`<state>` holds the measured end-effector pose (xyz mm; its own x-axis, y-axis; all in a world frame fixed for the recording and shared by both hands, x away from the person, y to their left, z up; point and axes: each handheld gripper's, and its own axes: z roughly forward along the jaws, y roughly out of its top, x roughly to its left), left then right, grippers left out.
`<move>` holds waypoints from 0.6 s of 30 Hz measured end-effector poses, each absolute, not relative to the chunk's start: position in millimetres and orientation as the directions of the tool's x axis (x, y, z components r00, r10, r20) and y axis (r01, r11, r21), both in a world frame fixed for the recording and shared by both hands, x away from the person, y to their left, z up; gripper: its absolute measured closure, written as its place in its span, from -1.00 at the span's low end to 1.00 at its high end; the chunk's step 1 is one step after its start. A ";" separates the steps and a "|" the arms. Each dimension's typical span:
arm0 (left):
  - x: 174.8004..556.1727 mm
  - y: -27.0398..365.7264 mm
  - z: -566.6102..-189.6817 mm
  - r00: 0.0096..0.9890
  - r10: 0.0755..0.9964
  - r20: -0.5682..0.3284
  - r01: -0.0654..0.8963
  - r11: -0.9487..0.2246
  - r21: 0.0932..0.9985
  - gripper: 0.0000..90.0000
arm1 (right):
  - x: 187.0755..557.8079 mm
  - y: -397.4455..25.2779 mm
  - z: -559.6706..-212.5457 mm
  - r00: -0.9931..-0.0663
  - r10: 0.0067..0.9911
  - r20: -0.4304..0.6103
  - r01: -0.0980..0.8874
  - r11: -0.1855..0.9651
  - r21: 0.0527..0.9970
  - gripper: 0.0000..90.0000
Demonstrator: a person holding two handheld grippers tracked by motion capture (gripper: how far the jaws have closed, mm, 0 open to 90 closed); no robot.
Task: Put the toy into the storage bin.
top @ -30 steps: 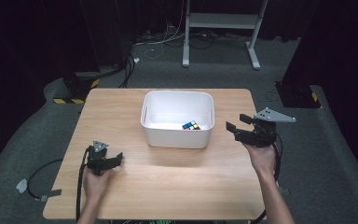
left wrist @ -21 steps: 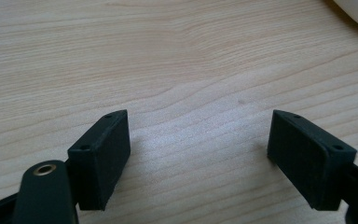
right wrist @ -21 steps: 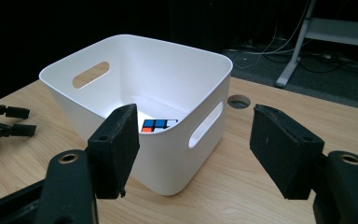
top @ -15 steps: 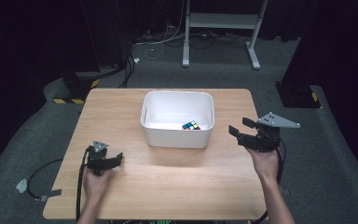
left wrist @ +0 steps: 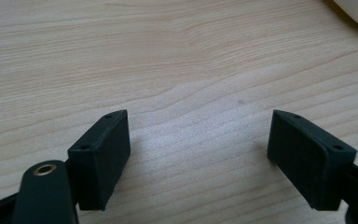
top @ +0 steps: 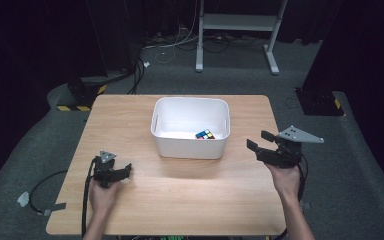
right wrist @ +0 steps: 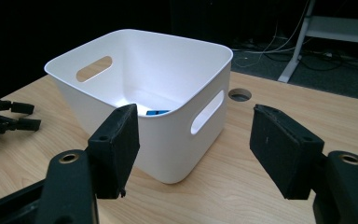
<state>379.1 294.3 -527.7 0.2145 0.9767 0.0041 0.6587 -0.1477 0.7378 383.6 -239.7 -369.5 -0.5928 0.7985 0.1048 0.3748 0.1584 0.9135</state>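
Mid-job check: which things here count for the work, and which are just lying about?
In play:
- white bin, mid-table
- puzzle cube inside the bin, near its right front corner
- left tool, open, low over bare table
- right tool, open, empty, right of the bin

Lying about:
- floor cables
- white stand behind the table
- striped block on the floor

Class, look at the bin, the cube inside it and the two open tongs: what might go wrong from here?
1. The puzzle cube lies close against the white bin's near wall, so tongs reaching in may catch the rim.
2. The bin stands free on the table; a knock from the right tongs could probably slide it.
3. The left tongs sit low on the table, so they may scrape it.
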 end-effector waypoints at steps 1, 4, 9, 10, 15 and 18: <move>379.1 294.2 -527.7 0.215 0.977 0.004 0.659 -0.148 0.738 -0.53 | 383.0 -240.1 -370.6 -0.592 0.799 0.108 0.376 0.155 0.914 -0.27; 379.1 294.3 -527.7 0.215 0.977 0.004 0.659 -0.148 0.738 -0.53 | 381.8 -240.8 -373.0 -0.592 0.798 0.112 0.377 0.152 0.914 -0.27; 379.0 294.2 -527.7 0.215 0.977 0.004 0.659 -0.148 0.738 -0.53 | 381.3 -243.0 -378.4 -0.585 0.802 0.116 0.389 0.152 0.908 -0.27; 379.0 294.2 -527.7 0.215 0.977 0.004 0.659 -0.148 0.738 -0.53 | 381.3 -243.0 -378.4 -0.585 0.802 0.116 0.389 0.152 0.908 -0.27; 379.0 294.2 -527.7 0.215 0.977 0.004 0.659 -0.148 0.738 -0.53 | 379.8 -243.5 -381.7 -0.582 0.805 0.116 0.392 0.153 0.907 -0.27; 379.0 294.2 -527.7 0.214 0.977 0.004 0.659 -0.148 0.738 -0.53 | 378.9 -244.3 -384.2 -0.580 0.807 0.117 0.394 0.152 0.907 -0.27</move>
